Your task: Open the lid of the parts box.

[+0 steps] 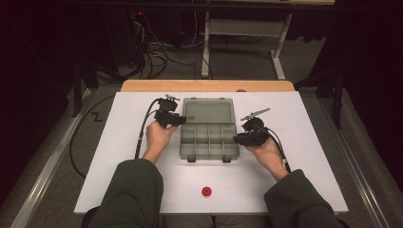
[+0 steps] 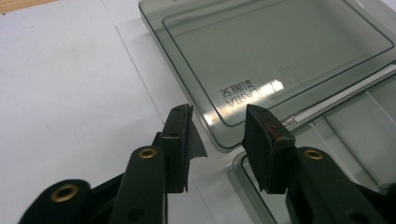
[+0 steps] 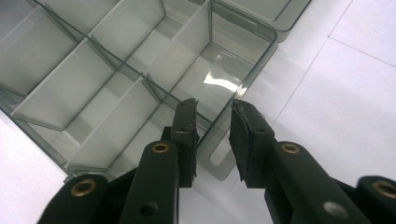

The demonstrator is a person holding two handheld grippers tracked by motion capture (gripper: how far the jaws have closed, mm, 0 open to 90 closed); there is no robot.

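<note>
Jaws on the left gripper [image 2: 217,123] stand apart, and we see the near corner of the lid [image 2: 280,51] lying between them, pads not pressing on it. Jaws on the right gripper [image 3: 212,116] are also parted, straddling the side wall of the box at one end compartment; we cannot tell if the pads actually pinch that wall, a gap shows on both sides.

We place the organizer box [image 1: 208,140] at the middle of the table [image 1: 304,190], slightly toward the far edge. It is smoky clear plastic, opened flat: lid toward the far edge, compartment tray toward the near edge. The compartments look bare in the right gripper view. Two latches sit on the tray's near side.

In the high view the left gripper [image 1: 177,119] sits at the box's left side by the hinge line, and the right gripper [image 1: 239,139] touches or nearly touches the tray's right side. Both cables trail back past the hands toward the near edge.

We note a small red round thing [image 1: 206,191] near the middle of the near edge, well apart from the box and both hands. A bare wooden strip [image 1: 142,86] runs along the far edge. Beyond the table, tangled cables [image 1: 154,52] lie on the floor, next to a white table frame [image 1: 247,28].
</note>
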